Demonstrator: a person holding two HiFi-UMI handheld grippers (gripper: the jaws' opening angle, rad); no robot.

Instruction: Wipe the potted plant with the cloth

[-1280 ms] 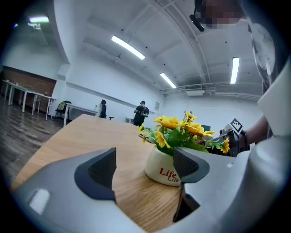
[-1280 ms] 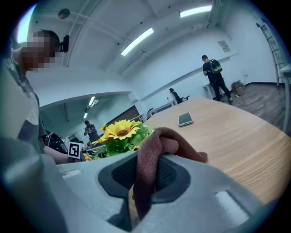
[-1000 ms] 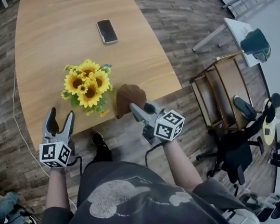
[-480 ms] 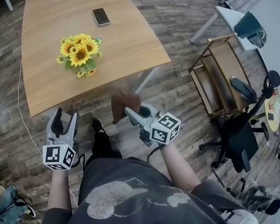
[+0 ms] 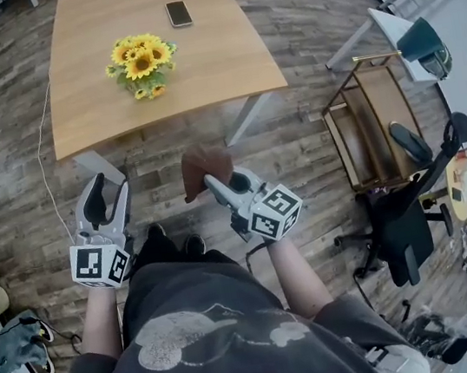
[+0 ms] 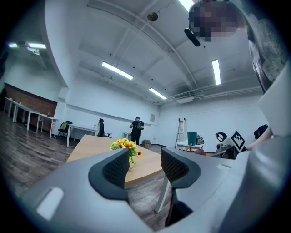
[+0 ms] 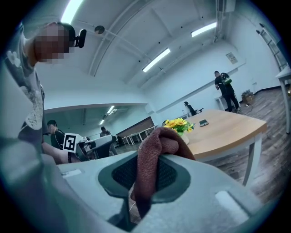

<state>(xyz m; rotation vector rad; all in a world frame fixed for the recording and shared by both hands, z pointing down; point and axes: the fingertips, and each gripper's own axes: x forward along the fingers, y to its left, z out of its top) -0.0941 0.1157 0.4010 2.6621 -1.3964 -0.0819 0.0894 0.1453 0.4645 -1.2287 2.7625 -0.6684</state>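
Right gripper view: right gripper [image 7: 150, 175] pinches the brown cloth [image 7: 157, 145], a fold bunched above the jaws. Left gripper [image 6: 144, 166], empty, jaws partly apart, has just been closing. Potted plant [image 5: 142, 64] stands on the table [image 5: 208, 84], well ahead. Advised: approach, wipe leaves lightly with the free fold.

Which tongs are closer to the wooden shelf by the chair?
Right. The right tongs, shut on the brown cloth, are left of the wooden shelf in the head view. The left tongs are farther left; their empty jaws have just been closing.
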